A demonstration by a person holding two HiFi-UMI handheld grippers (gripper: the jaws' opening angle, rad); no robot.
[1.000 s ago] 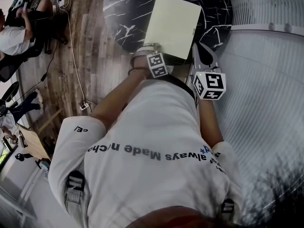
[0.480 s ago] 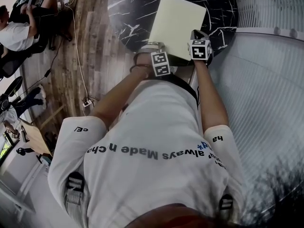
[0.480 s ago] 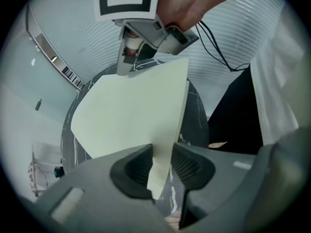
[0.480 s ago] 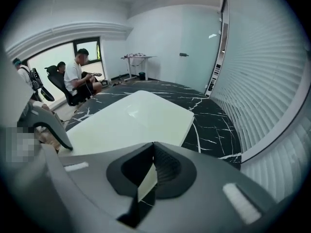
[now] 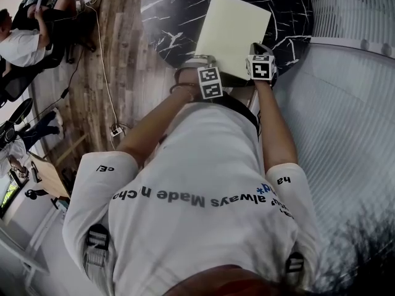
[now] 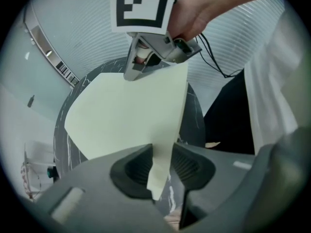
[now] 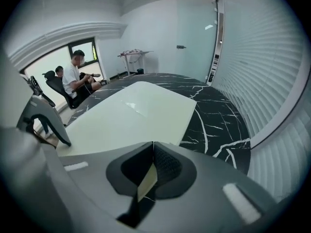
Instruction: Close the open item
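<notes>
A pale yellow-green folder [image 5: 232, 34] lies on the round black marble table [image 5: 170, 17]. My left gripper [image 5: 210, 78] is at the folder's near left corner, and my right gripper [image 5: 260, 63] is at its near right corner. In the left gripper view the thin cover [image 6: 126, 115] rises curved between the pads and the jaws are shut on it, with the right gripper [image 6: 130, 75] gripping its far edge. The right gripper view shows the jaws shut on the folder's [image 7: 131, 118] edge, a sliver of sheet between the pads, with the left gripper [image 7: 46, 123] at the left.
The table's rim [image 5: 162, 60] is close to my body. A ribbed white curved wall [image 5: 345, 116] runs along the right. Seated people [image 5: 24, 39] are at the upper left. A cable with a power strip [image 5: 115, 130] lies on the wooden floor.
My right gripper has come down from beside my torso to the folder's near right corner. The left gripper has kept its place at the near left corner.
</notes>
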